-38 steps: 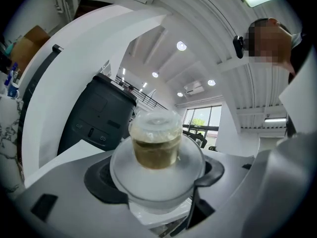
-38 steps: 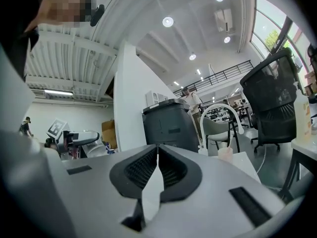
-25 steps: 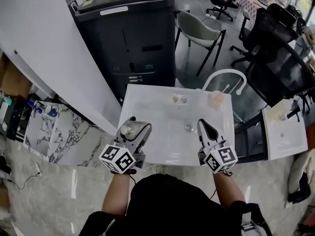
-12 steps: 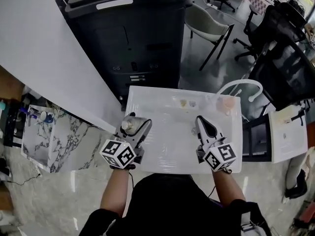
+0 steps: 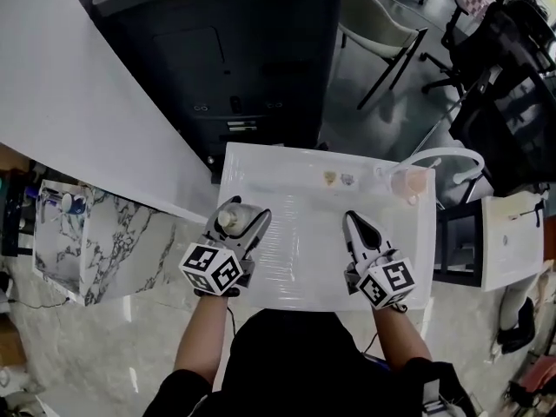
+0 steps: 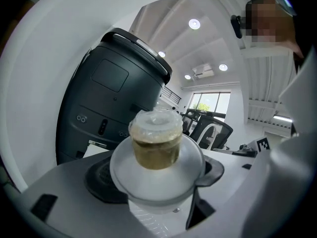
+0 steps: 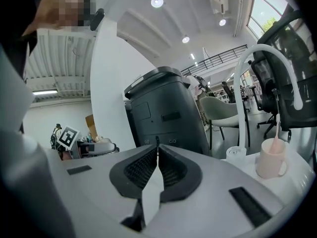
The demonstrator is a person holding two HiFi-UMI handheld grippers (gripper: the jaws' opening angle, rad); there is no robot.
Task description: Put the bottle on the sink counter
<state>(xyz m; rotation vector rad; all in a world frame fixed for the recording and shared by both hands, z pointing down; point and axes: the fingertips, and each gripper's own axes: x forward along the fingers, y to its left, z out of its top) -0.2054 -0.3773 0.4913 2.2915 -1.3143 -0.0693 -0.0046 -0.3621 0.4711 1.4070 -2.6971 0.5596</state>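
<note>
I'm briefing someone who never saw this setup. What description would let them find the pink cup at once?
Find the white sink counter in front of the person and look to its far right corner, where a white arched faucet rises. The cup stands beside the faucet's base, and it is the only pink thing on the counter.

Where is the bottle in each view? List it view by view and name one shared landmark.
Head view: bottle at lower left, between the left gripper jaws.
Left gripper view: centre, gripped by the jaws.
Right gripper view: not in it.
Shared landmark: the dark grey machine.
</note>
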